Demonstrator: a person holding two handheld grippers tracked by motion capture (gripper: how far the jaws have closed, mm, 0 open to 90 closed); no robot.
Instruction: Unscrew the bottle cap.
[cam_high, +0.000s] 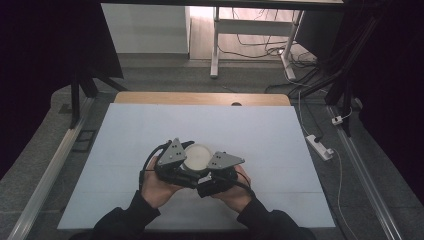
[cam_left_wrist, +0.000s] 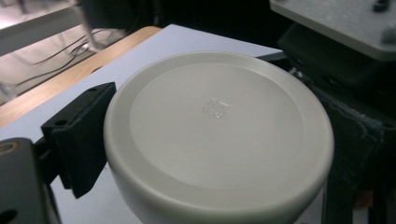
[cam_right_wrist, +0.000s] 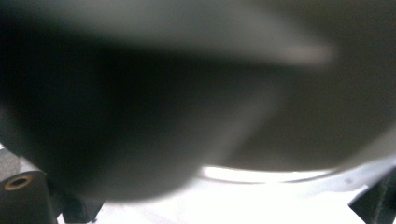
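A white round container (cam_high: 198, 156) with a flat lid-like top sits on the table's white sheet (cam_high: 150, 130) between my two grippers. My left gripper (cam_high: 175, 165) comes at it from the left. In the left gripper view the container (cam_left_wrist: 215, 135) lies between the jaws, and the left finger (cam_left_wrist: 79, 135) presses against its side. My right gripper (cam_high: 220, 174) closes in from the right, tight against the container. In the right gripper view a dark, blurred curved surface (cam_right_wrist: 163, 102) sits right at the lens, with the jaws low at both corners. Its grip is unclear.
The white sheet covers a wooden table (cam_high: 200, 98) with open room all round the hands. A power strip (cam_high: 320, 146) and cables lie on the floor to the right. A white desk frame (cam_high: 215, 45) stands beyond the far edge.
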